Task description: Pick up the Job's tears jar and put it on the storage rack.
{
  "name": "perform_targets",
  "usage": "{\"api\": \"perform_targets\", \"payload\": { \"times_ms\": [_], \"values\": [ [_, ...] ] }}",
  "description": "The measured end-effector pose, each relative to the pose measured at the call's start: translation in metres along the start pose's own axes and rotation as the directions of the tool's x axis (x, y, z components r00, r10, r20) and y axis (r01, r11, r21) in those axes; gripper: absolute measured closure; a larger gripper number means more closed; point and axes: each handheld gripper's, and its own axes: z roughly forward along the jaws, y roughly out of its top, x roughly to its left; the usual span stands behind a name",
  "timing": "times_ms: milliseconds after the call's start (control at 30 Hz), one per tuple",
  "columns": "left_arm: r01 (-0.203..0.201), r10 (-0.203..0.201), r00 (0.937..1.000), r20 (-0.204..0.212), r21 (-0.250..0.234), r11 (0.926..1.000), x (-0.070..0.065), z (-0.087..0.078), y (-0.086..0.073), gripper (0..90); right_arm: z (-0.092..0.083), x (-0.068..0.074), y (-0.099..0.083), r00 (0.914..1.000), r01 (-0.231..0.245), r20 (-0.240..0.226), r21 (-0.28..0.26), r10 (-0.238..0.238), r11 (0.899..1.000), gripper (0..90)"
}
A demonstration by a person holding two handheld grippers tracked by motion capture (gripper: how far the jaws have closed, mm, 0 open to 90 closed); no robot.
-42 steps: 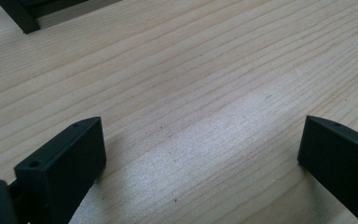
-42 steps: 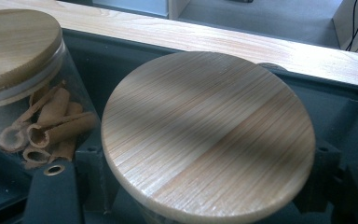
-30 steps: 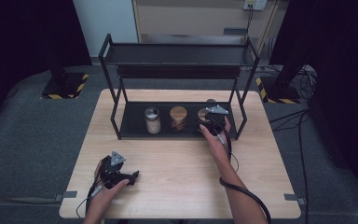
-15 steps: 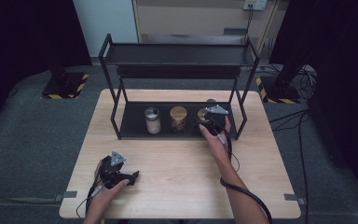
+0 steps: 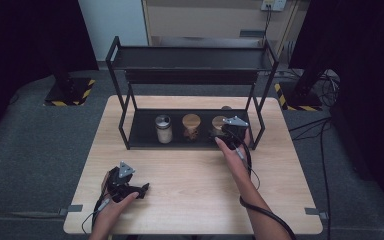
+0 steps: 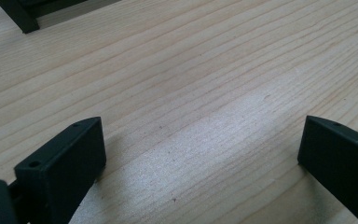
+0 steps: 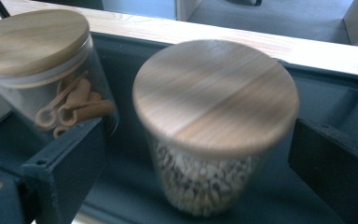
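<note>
While the right gripper (image 5: 226, 131) reaches into the lower tier of the black metal rack (image 5: 195, 75), a glass jar of pale beans (image 7: 205, 182) stands between its jaws. The jaws have just been opening; in the right gripper view each black pad stands clear of the glass, one to either side, with a gap showing, so the jar is not clamped.

Jar: clear, straight-walled glass, filled with small whitish beans or kernels, and closed by a round, flat wooden lid (image 7: 216, 93) of light grain with a darker streak across it. The lid overhangs the glass slightly. The jar stands upright on the rack's dark bottom tray (image 7: 326, 102), at the right end of a row of three.

Just beside it, in the middle of the row, is a second wooden-lidded jar (image 7: 51, 70) holding tan, curled pieces. At the left end stands a jar with a metal lid (image 5: 163, 129) and pale contents.

The left gripper (image 5: 130, 189) lies low on the light wooden surface (image 5: 195, 190) near the front left corner, well apart from the rack. Its jaws stand wide apart with bare wood grain between them.
</note>
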Motion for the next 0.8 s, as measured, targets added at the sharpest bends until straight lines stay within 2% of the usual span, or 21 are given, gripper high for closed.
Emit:
{"api": "perform_targets", "payload": {
  "times_ms": [267, 433, 800],
  "values": [
    [0.0, 0.0, 1.0, -0.001, 0.0, 1.0, 0.0, 0.0, 0.0, 0.0, -0.017, 0.001, -0.009, 1.0, -0.005, 0.001, 0.006, 0.005, 1.0, 4.2],
    [0.001, -0.001, 1.0, 0.0, 0.0, 1.0, 0.0, 0.0, 0.0, 0.0, -0.025, -0.001, -0.015, 0.9999, -0.012, 0.009, 0.006, 0.012, 1.0, 4.2],
    [0.0, 0.0, 1.0, -0.001, 0.0, 1.0, -0.001, 0.0, 0.0, 0.0, -0.04, -0.009, -0.027, 0.9998, -0.017, -0.006, -0.004, 0.017, 1.0, 4.2]
  ]
}}
